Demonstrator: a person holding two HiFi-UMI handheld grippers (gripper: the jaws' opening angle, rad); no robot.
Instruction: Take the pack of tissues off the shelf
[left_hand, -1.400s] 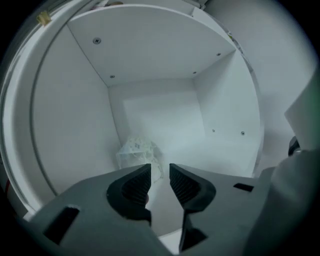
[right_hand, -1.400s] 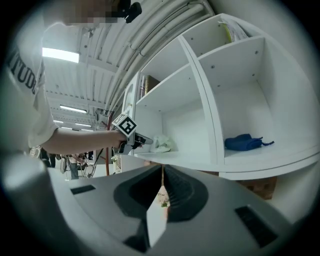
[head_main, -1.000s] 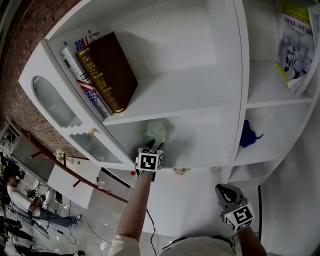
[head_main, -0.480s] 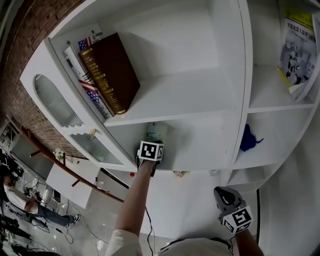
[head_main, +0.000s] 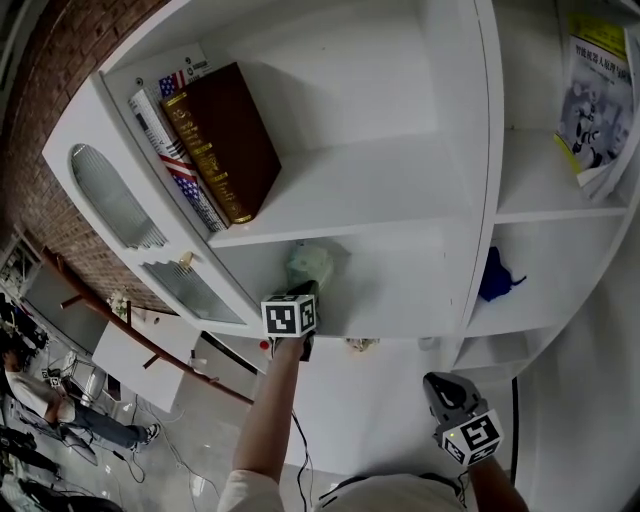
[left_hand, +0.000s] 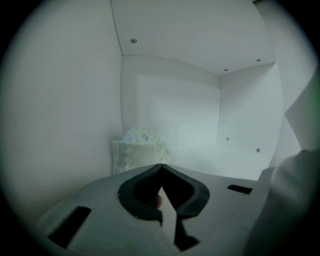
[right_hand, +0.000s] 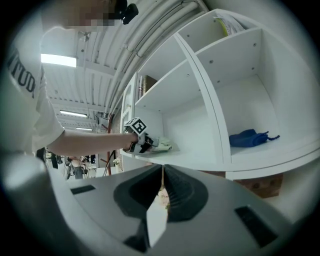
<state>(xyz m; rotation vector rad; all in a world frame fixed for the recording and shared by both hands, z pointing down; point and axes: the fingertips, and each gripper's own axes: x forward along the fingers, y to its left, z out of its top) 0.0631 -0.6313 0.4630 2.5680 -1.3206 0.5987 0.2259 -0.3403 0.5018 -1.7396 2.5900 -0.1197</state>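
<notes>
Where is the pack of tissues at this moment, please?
In the head view the pack of tissues sits in the left compartment under the brown book, by its left wall, just beyond the shut left tool.

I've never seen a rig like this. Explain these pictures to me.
There is no robot here: a person holds a two-jaw gripper in each hand. The head view comes from a camera on their head and looks at a white shelf. Each gripper view looks along that gripper's own jaws. Books stand on the shelf, a blue item lies at the right, and a pack of tissues sits in the compartment under the books. The left gripper reaches the pack. Its jaws have just closed, tips together at its near edge, but I cannot tell whether they pinch the wrapper. The right gripper hangs below, shut and empty.
</notes>
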